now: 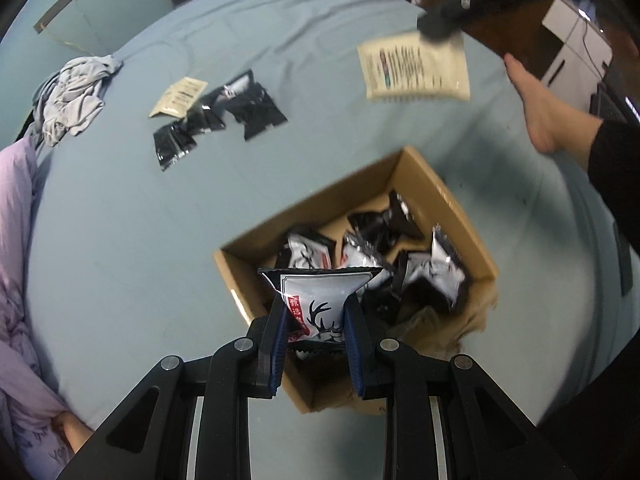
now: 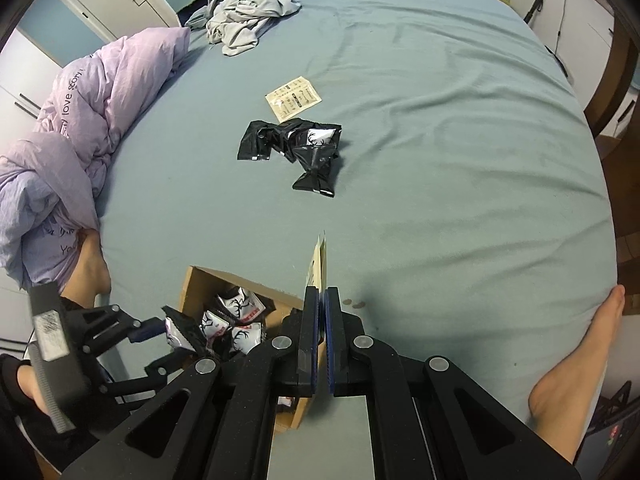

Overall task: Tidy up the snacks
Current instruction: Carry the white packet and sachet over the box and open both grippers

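Note:
My left gripper (image 1: pixel 316 306) is shut on a black-and-white snack packet with a deer print (image 1: pixel 320 294) and holds it above the near corner of an open cardboard box (image 1: pixel 444 200). The box holds several similar packets (image 1: pixel 432 268). My right gripper (image 2: pixel 322 292) is shut on a flat cream sachet (image 2: pixel 320 264), seen edge-on; in the left wrist view the sachet (image 1: pixel 414 66) hangs above the bed beyond the box. Loose black packets (image 2: pixel 304 148) and another cream sachet (image 2: pixel 293 98) lie on the bed. The left gripper with its packet also shows in the right wrist view (image 2: pixel 176 326).
The bed has a blue-grey sheet (image 2: pixel 440 140). A lilac duvet (image 2: pixel 80 120) is bunched at the left and grey clothing (image 2: pixel 248 8) lies at the far end. Bare feet rest on the bed at the right (image 2: pixel 580 360) and beside the duvet (image 2: pixel 90 272).

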